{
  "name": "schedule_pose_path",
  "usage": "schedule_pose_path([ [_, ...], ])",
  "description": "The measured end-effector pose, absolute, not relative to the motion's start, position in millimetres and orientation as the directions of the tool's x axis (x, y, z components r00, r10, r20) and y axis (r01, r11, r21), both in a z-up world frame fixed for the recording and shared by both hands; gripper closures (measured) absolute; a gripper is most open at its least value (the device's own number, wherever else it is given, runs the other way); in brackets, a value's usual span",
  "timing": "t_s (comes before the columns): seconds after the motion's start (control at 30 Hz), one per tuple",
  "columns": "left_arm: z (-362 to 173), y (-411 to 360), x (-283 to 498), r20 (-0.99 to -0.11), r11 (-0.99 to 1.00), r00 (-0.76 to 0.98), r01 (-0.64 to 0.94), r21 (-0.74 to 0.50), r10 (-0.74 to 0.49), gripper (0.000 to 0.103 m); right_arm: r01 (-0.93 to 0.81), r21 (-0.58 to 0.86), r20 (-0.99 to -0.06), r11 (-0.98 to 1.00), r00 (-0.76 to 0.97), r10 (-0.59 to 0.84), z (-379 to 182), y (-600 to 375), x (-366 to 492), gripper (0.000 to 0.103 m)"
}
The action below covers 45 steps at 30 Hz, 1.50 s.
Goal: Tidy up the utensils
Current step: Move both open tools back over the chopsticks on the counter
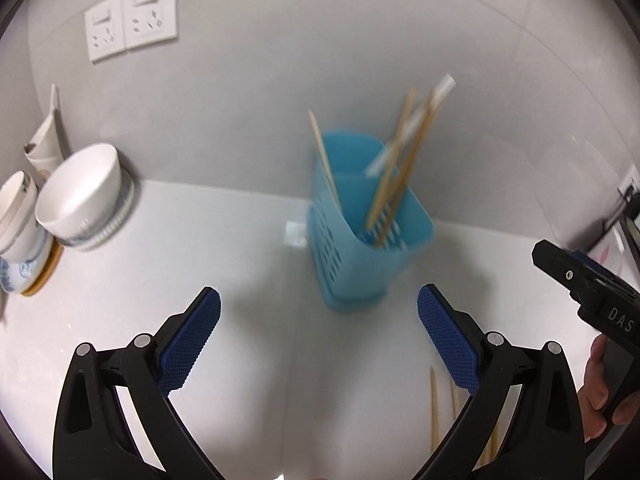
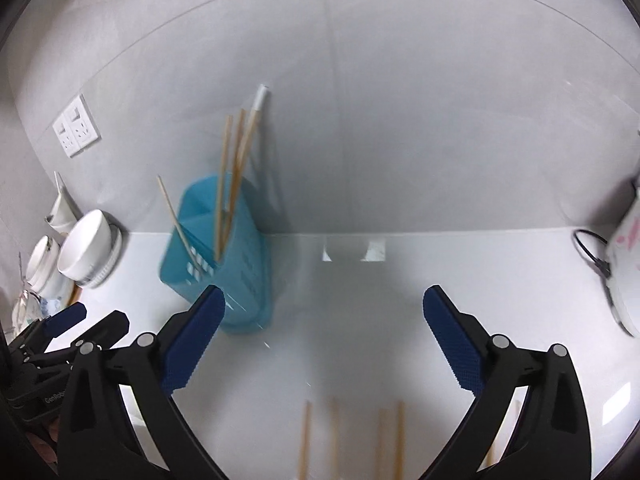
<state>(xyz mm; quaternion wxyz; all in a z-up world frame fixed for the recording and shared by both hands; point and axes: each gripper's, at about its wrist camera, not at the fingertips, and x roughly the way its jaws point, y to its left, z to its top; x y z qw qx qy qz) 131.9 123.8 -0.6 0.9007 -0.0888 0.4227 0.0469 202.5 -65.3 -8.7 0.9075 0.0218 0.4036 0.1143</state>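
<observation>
On the white countertop (image 2: 360, 320), nearest the right wrist camera, the right gripper (image 2: 324, 312) stands with its 2 blue-padded jaws spread wide and nothing between them. Just below it, at the bottom edge of that view, about 4 loose wooden chopsticks (image 2: 306, 436) lie flat on the counter, blurred. In the left wrist view the left gripper (image 1: 319, 312) is likewise wide apart and empty, and a few of the same loose chopsticks (image 1: 434, 408) show beside its right-hand finger. At the right edge of that view the black body of the other gripper appears, with the fingers of a person's hand (image 1: 596, 380) wrapped round it. Further back, near the wall, the blue perforated utensil holder (image 1: 360, 248) stands upright on the counter, in front of both grippers and touched by neither. It holds several wooden chopsticks (image 1: 404, 168) leaning to one side, 1 single chopstick leaning the other way, and a white-tipped stick. To the left, well apart from the holder, a white bowl (image 1: 80, 192) lies tilted against other crockery. On the grey wall behind, a double white wall socket (image 1: 132, 20) sits high up.
</observation>
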Motion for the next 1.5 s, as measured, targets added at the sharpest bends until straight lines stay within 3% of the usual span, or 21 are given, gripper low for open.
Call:
schedule_pose_path([
  [0.6, -72.0, 42.2, 95.0, -0.882, 0.993, 0.468, -0.068, -0.099, -0.056, 0.006, -0.097, 0.038, -0.870, 0.995, 0.487, 0.081, -82.7, -137.7, 141.3, 0.008],
  [0.87, -108.2, 16.8, 75.9, -0.926, 0.996, 0.374, -0.054, -0.073, -0.047, 0.007, -0.096, 0.023, -0.922, 0.995, 0.383, 0.059, -119.1, -143.2, 125.3, 0.017],
  [1.5, -147.4, -6.7, 55.1, -0.972, 0.997, 0.235, -0.067, -0.024, -0.008, 0.013, -0.177, 0.017, -0.969, 0.984, 0.239, 0.060, -154.1, -133.4, 97.5, 0.056],
])
